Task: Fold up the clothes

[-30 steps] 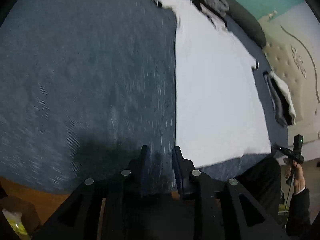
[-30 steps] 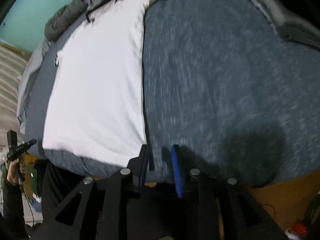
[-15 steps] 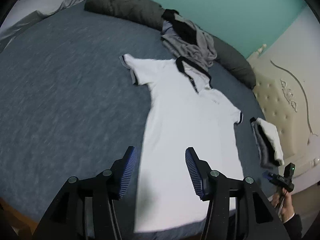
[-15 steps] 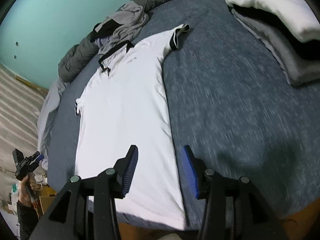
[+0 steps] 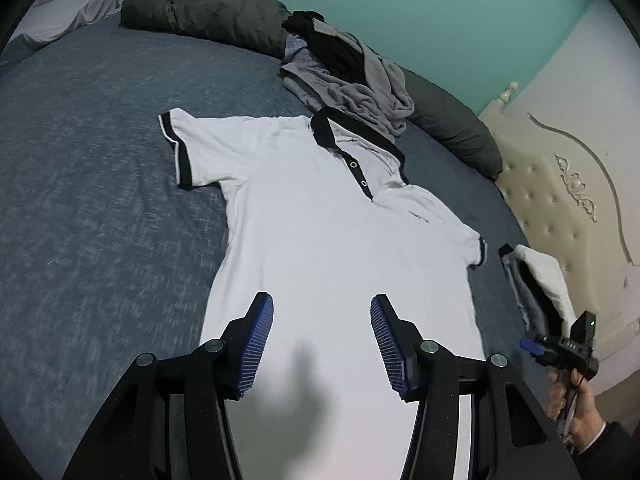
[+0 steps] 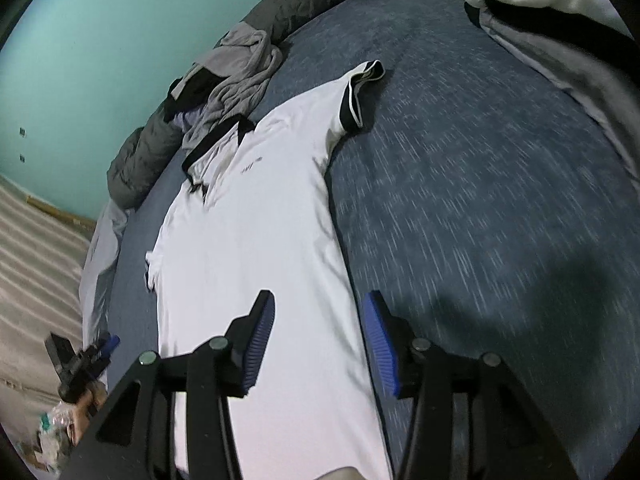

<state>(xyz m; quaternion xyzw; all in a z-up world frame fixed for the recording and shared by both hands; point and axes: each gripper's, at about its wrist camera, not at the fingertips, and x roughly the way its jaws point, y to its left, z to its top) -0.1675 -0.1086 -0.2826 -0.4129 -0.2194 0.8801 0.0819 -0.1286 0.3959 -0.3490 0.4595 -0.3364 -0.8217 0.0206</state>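
Observation:
A white polo shirt (image 5: 320, 232) with black collar and sleeve trim lies flat, face up, on the blue bed cover (image 5: 80, 200). My left gripper (image 5: 322, 312) hovers open above the shirt's lower middle, holding nothing. In the right wrist view the same polo shirt (image 6: 256, 240) stretches away from me, and my right gripper (image 6: 318, 308) stands open over its right side edge near the hem, empty. The other gripper (image 5: 568, 348) appears at the right of the left wrist view, held in a hand.
A crumpled grey and black heap of clothes (image 5: 352, 76) lies past the collar, against a dark grey rolled duvet (image 5: 208, 4). A folded stack of white and grey garments (image 6: 552, 20) sits on the bed to the right. A cream padded headboard (image 5: 568, 184) bounds that side.
Both grippers have opened wide and risen from the bed's near edge, tilting up so the whole shirt comes into view. The shirt itself has stayed flat.

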